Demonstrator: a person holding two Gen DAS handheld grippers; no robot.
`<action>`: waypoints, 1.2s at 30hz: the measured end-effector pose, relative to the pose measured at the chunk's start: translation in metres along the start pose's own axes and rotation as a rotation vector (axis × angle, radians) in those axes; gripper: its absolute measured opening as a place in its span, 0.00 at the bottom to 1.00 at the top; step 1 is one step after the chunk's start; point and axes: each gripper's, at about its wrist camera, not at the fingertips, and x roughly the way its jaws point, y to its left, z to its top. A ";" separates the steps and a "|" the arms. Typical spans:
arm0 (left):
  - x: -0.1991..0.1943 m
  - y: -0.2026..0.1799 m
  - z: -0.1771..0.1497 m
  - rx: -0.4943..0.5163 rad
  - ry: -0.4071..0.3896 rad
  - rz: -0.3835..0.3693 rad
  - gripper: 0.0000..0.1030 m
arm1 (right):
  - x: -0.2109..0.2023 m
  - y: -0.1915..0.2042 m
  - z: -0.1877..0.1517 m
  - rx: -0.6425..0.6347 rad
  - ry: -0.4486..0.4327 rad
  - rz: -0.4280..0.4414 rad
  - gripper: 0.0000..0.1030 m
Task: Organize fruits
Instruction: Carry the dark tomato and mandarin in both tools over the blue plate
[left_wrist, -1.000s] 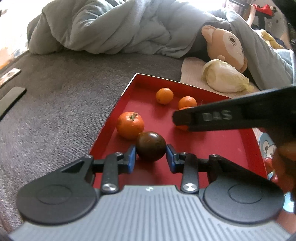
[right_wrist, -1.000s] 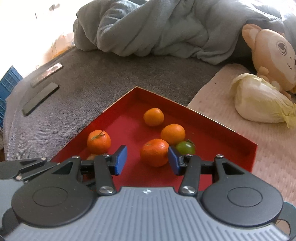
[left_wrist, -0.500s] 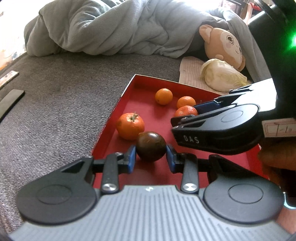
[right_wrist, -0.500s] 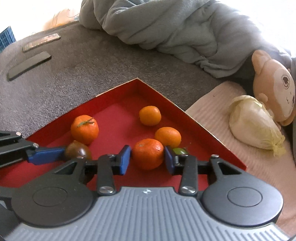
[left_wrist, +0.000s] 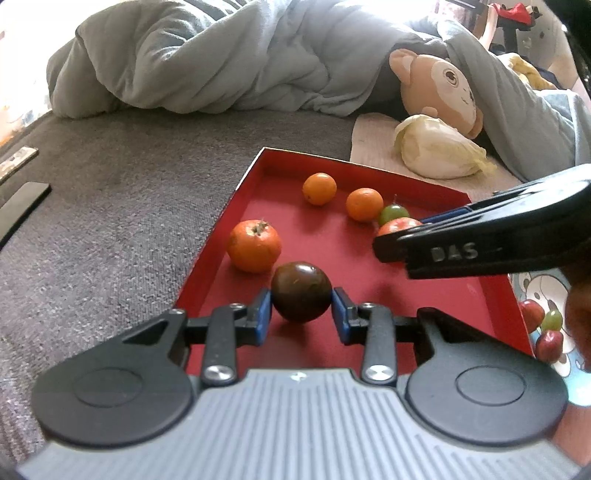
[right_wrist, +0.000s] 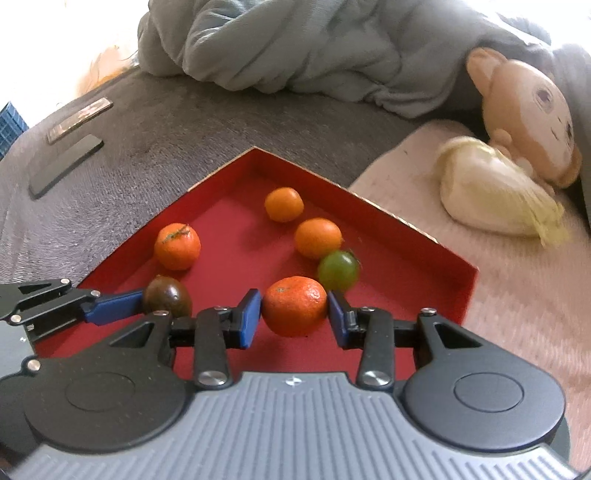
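Note:
A red tray (left_wrist: 369, 258) lies on the grey bed and holds several fruits. My left gripper (left_wrist: 301, 312) is shut on a dark brown tomato (left_wrist: 301, 291) just above the tray floor. My right gripper (right_wrist: 293, 314) is shut on a tangerine (right_wrist: 294, 305); its black body (left_wrist: 480, 243) crosses the left wrist view. Loose in the tray are an orange tomato (left_wrist: 254, 245), two small oranges (left_wrist: 319, 188) (left_wrist: 364, 204) and a green tomato (right_wrist: 338, 269). The dark tomato also shows in the right wrist view (right_wrist: 168, 295).
A rumpled grey duvet (left_wrist: 221, 59) lies behind the tray. A plush monkey (left_wrist: 439, 88) and a pale cabbage (left_wrist: 436, 151) rest on a cloth at the right. A dark flat object (right_wrist: 64, 166) lies on the bed at the left. Small red and green fruits (left_wrist: 543, 325) show beyond the tray's right edge.
The right gripper has closed in on the tangerine and now holds it between its pads. The left gripper still holds the dark tomato in the same place.

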 end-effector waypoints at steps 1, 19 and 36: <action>-0.002 -0.001 -0.001 0.003 -0.001 0.003 0.37 | -0.003 -0.002 -0.002 0.012 0.003 0.003 0.44; -0.050 0.002 -0.029 -0.027 -0.018 0.058 0.37 | -0.071 -0.003 -0.030 0.075 -0.038 0.040 0.44; -0.067 -0.037 -0.049 0.067 -0.004 0.076 0.37 | -0.121 -0.026 -0.064 0.095 -0.076 0.051 0.44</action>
